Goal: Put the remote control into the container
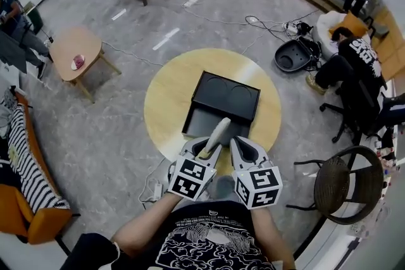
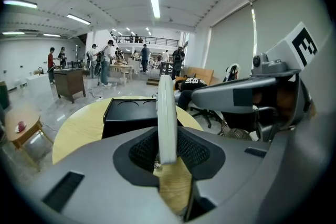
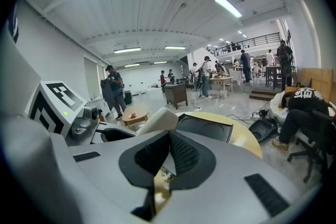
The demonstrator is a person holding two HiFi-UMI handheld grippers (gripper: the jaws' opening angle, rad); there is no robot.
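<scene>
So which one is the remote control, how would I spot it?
Find the round yellow table mid-floor, with a black container on it. At the container's near edge, the left gripper holds the remote control: the only slim white bar there.

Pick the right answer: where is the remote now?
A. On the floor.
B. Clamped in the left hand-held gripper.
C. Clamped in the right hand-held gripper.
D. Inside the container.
B: the left gripper view shows the remote clamped between the jaws of the left hand-held gripper, with the container lying beyond it.
</scene>
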